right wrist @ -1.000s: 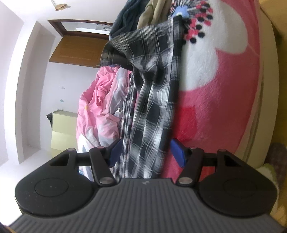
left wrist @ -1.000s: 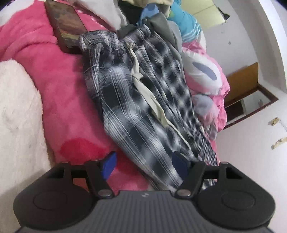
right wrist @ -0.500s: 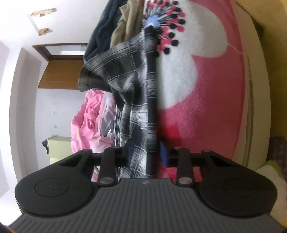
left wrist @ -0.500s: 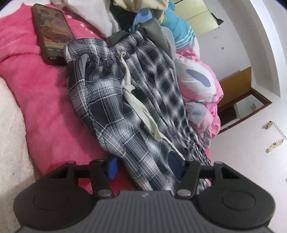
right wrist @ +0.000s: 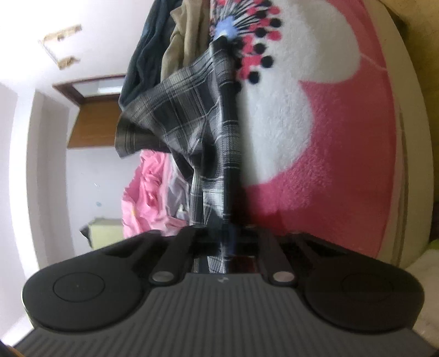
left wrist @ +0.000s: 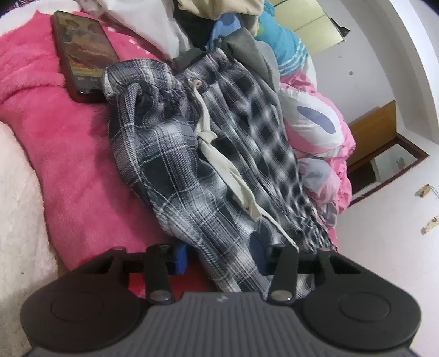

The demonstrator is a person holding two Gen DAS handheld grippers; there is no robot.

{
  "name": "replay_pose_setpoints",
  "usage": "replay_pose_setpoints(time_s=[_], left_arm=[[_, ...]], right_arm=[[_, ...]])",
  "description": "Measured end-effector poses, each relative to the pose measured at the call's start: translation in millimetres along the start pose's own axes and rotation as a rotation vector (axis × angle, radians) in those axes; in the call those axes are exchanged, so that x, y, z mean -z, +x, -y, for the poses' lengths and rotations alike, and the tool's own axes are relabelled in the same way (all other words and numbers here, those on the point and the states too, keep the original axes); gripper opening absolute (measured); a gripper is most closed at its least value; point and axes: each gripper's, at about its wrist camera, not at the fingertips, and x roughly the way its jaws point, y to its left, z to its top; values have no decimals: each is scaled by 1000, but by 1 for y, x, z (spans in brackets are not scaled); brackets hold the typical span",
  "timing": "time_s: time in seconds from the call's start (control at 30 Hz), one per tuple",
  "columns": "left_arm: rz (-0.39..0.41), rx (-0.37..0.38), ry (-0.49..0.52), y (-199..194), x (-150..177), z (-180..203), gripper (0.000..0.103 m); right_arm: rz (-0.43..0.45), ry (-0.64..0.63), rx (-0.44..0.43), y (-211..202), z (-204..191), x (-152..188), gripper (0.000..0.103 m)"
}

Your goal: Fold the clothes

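Note:
Black-and-white plaid pants (left wrist: 186, 153) with a white drawstring (left wrist: 219, 159) lie crumpled on a pink fleece blanket (left wrist: 68, 142). My left gripper (left wrist: 219, 252) straddles the near end of the pants. Its jaws are closing, and the cloth lies between the blue pads (left wrist: 181, 256) without being squeezed. In the right wrist view the same pants (right wrist: 192, 115) stretch away as a narrow band. My right gripper (right wrist: 226, 233) is shut on their near edge, with the cloth pinched tight between the fingers.
A dark phone (left wrist: 82, 60) lies on the blanket beside the waistband. A heap of other clothes (left wrist: 219, 24) sits behind the pants. A pink and white quilt (left wrist: 315, 131) is bunched to the right. The white and pink blanket (right wrist: 343, 137) spreads to the bed's edge.
My right gripper's jaws went from wide apart to pinched on the pants' edge. The left jaws drew closer around the cloth. The pants bunched up narrower in the right view.

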Motion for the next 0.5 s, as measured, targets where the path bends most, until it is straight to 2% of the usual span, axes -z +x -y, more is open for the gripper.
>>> replay_pose_setpoints(time_s=[0.17, 0.23, 0.33, 0.4, 0.5], left_arm=[[0, -11, -16, -4, -2, -3, 35], [-5, -6, -22, -3, -3, -5, 35], [-13, 1, -33, -2, -4, -8, 35], [-19, 4, -36, -2, -5, -8, 35], [-20, 11, -41, -2, -6, -9, 35]], right_arm=[[81, -144, -64, -46, -44, 0, 1], [96, -169, -27, -60, -44, -3, 1], [85, -72, 71, -64, -12, -8, 1], [77, 10, 71, -64, 6, -7, 1], [69, 45, 39, -60, 10, -5, 5]])
